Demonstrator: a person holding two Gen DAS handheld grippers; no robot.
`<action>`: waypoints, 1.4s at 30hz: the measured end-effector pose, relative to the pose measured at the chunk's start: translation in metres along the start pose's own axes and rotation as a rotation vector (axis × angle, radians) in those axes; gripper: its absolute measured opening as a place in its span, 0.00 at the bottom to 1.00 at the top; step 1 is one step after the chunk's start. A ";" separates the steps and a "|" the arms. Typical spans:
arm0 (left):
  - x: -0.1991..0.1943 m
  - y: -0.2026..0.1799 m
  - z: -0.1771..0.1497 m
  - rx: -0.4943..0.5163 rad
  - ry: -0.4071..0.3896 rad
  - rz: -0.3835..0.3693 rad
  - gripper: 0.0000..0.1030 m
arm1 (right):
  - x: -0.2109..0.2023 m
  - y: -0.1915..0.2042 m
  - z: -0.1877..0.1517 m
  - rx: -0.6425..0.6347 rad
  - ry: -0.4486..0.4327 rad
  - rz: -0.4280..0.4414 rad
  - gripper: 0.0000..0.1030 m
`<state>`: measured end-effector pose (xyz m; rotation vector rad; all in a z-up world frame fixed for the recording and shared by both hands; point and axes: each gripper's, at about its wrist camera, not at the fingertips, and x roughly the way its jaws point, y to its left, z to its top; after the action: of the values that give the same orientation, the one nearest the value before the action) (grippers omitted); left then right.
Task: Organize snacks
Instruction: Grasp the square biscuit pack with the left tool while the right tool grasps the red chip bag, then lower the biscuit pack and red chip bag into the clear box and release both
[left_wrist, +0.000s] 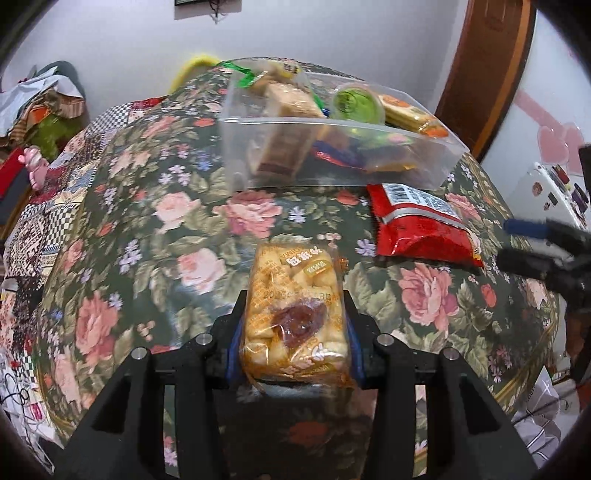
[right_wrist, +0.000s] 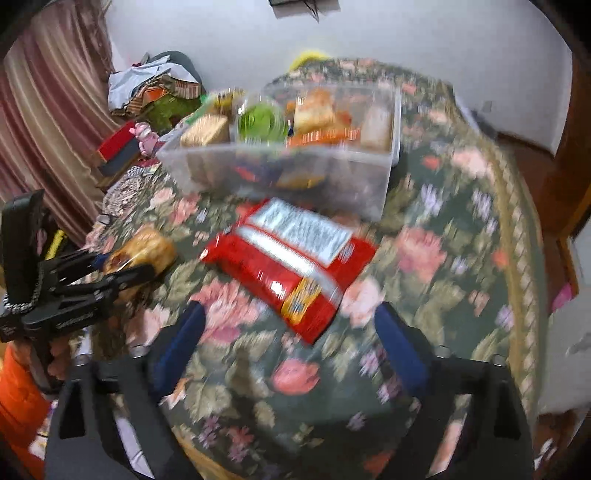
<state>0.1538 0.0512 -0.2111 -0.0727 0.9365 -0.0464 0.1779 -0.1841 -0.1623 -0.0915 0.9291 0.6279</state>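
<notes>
My left gripper (left_wrist: 295, 314) is shut on a clear pack of yellow pastry (left_wrist: 295, 314) with a dark date on top, held above the floral tablecloth. A red snack bag (left_wrist: 417, 225) lies to its right, in front of the clear plastic bin (left_wrist: 314, 173) that holds several snacks. In the right wrist view my right gripper (right_wrist: 291, 321) is open and empty, its blue pads either side of the near end of the red bag (right_wrist: 291, 262). The left gripper (right_wrist: 125, 277) with the pastry pack (right_wrist: 147, 247) shows at the left. The bin (right_wrist: 354, 177) stands behind the bag.
The round table has a dark floral cloth (left_wrist: 166, 221) with its edge at the right (right_wrist: 517, 240). Piled clothes and boxes (right_wrist: 147, 92) sit beyond the table at the left. A white appliance (left_wrist: 546, 192) stands to the right.
</notes>
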 end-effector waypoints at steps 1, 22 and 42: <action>-0.002 0.002 -0.001 -0.005 -0.003 0.000 0.43 | 0.004 0.002 0.008 -0.029 0.005 -0.011 0.94; 0.000 0.008 0.003 -0.040 -0.014 -0.009 0.43 | 0.104 0.026 0.051 -0.252 0.195 0.096 0.87; -0.040 -0.021 0.044 0.000 -0.162 -0.045 0.43 | 0.006 0.016 0.051 -0.015 -0.112 0.051 0.64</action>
<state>0.1658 0.0347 -0.1515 -0.0960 0.7725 -0.0809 0.2082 -0.1508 -0.1325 -0.0451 0.8204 0.6808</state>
